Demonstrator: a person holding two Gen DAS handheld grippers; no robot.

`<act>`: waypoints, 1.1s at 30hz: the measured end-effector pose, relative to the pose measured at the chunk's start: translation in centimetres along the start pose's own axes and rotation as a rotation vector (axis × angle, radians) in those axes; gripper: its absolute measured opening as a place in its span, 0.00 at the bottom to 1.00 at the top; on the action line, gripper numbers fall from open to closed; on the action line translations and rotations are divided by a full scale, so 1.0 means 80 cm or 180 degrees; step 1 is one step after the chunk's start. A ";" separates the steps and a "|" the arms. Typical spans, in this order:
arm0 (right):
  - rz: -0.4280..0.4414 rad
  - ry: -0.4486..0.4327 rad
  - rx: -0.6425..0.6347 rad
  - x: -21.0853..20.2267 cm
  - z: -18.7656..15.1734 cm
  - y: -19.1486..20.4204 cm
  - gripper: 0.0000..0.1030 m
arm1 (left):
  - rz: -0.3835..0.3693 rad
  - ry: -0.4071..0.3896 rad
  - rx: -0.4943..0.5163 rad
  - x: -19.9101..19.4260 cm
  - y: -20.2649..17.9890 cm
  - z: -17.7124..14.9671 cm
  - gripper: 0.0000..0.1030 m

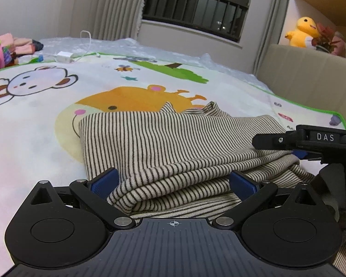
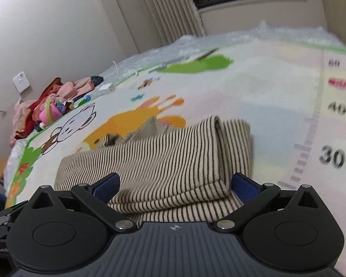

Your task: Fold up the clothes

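A beige garment with thin dark stripes (image 1: 163, 138) lies folded in layers on a cartoon play mat (image 1: 34, 120). My left gripper (image 1: 174, 180) is open, its blue pads (image 1: 106, 182) wide apart on either side of the garment's near folded edge. My right gripper (image 1: 295, 146) comes in from the right, over the garment's right edge. In the right wrist view the right gripper (image 2: 175, 184) is open too, and the striped garment (image 2: 163, 159) bulges between its blue pads (image 2: 244, 188). Neither gripper pinches the cloth.
A heap of pink and red clothes and toys (image 2: 46, 108) sits at the mat's far left corner. A white charger with its cable (image 1: 64, 56) lies near the far edge. A beige padded side (image 1: 311, 73) rises at right, with a yellow plush toy (image 1: 302, 32) behind it.
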State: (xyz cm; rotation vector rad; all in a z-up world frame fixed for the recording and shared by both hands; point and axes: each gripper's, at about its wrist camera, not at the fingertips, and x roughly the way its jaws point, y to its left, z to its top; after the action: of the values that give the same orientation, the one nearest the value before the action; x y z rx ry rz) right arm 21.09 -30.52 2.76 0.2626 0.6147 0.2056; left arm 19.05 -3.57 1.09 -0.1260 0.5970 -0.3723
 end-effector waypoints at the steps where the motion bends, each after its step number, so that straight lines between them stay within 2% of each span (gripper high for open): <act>1: -0.0039 -0.0105 -0.0094 -0.007 0.005 0.007 1.00 | -0.0016 -0.0009 -0.0021 0.000 0.001 0.000 1.00; 3: -0.0080 -0.0346 -0.0306 -0.023 0.016 0.022 0.99 | -0.0027 -0.0017 -0.0034 -0.001 0.002 -0.001 1.00; 5: -0.0029 -0.0514 -0.0435 -0.033 0.027 0.037 0.89 | -0.0018 -0.0024 -0.0021 -0.001 0.001 -0.001 1.00; 6: 0.0030 -0.0523 -0.0443 -0.034 0.032 0.043 0.76 | -0.0014 -0.0026 -0.0014 -0.001 0.001 -0.001 1.00; 7: 0.0115 -0.0449 -0.0406 -0.030 0.035 0.045 0.67 | -0.0009 -0.0028 -0.0006 -0.001 0.000 -0.002 1.00; 9: 0.0180 -0.0231 -0.0340 -0.010 0.032 0.043 0.57 | -0.0025 -0.0038 -0.0024 -0.002 0.002 -0.002 1.00; 11: 0.0032 0.0083 -0.0235 0.020 0.018 0.031 0.56 | -0.0058 -0.0058 -0.0065 -0.003 0.005 -0.002 1.00; 12: -0.0026 0.0226 -0.0174 0.035 0.008 0.021 0.52 | -0.0078 -0.0071 -0.0088 -0.004 0.007 -0.002 1.00; 13: -0.0002 0.0242 -0.0119 0.039 0.001 0.013 0.50 | -0.0100 -0.0082 -0.0111 -0.005 0.008 -0.002 1.00; 16: 0.0044 0.0147 -0.0001 0.026 0.003 0.007 0.50 | -0.0148 -0.0096 -0.0159 -0.006 0.012 -0.002 1.00; 20: -0.0121 -0.0011 -0.0260 -0.011 0.002 0.021 0.50 | -0.0157 -0.0103 -0.0176 -0.005 0.013 -0.002 1.00; 25: -0.0188 0.0185 -0.0454 -0.010 -0.017 0.016 0.50 | -0.0134 -0.0116 -0.0158 -0.005 0.012 -0.003 1.00; 27: -0.0257 0.0212 -0.0509 -0.010 -0.007 0.028 0.50 | -0.0109 -0.0121 -0.0137 -0.006 0.010 -0.003 1.00; 30: -0.0092 0.0071 -0.0608 -0.013 0.026 0.054 0.51 | -0.0113 -0.0125 -0.0148 -0.006 0.011 -0.004 1.00; 33: -0.0068 -0.0071 -0.0842 0.006 0.054 0.077 0.51 | -0.0113 -0.0124 -0.0148 -0.006 0.011 -0.004 1.00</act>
State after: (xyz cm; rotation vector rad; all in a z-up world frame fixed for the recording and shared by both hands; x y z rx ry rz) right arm 23.38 -25.32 7.78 0.0030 0.5612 0.2603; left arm 18.79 -2.59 0.89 -0.1882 0.5658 -0.3896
